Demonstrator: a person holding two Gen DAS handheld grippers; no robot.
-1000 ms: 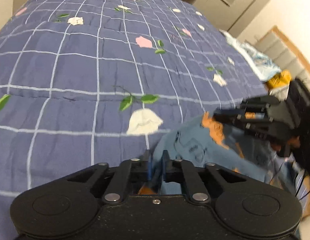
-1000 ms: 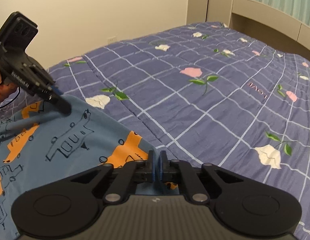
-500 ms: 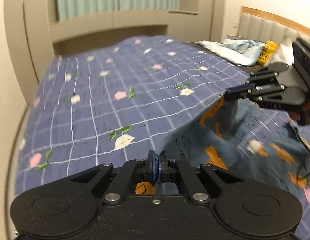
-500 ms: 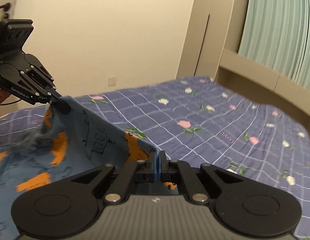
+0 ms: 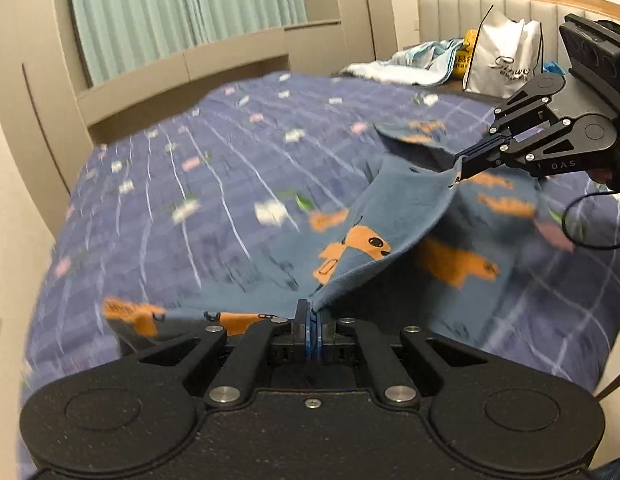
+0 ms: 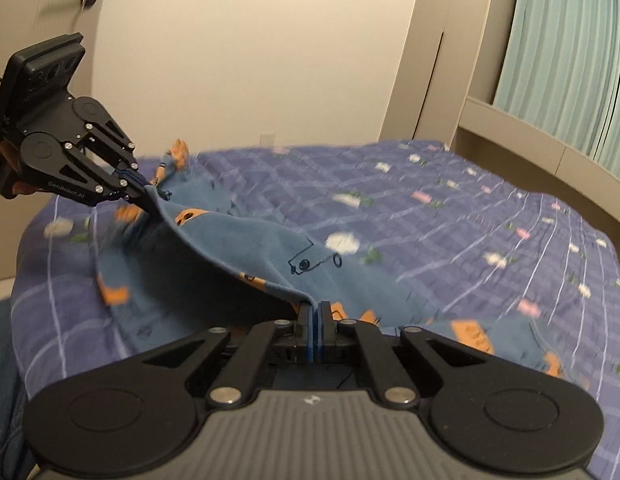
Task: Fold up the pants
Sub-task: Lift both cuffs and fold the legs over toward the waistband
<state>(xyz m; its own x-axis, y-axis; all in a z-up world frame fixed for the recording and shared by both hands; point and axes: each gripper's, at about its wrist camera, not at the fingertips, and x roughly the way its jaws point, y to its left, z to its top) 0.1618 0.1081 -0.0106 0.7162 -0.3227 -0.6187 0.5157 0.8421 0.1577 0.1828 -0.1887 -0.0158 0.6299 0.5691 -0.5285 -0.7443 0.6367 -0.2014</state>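
Observation:
The pants are blue fleece with orange vehicle prints; they also show in the right wrist view. My left gripper is shut on one corner of their edge. My right gripper is shut on the other corner. The edge hangs stretched between the two grippers, lifted above the bed, and the rest drapes down onto the quilt. The right gripper shows in the left wrist view. The left gripper shows in the right wrist view.
The bed has a purple grid quilt with flower prints. A white shopping bag and pale blue cloth lie by the headboard. A beige wall and a door stand past the bed's end. Green curtains hang behind.
Both grippers have lifted the pants' edge higher off the bed and swung round, with the cloth still pinched. The fabric now hangs stretched between them.

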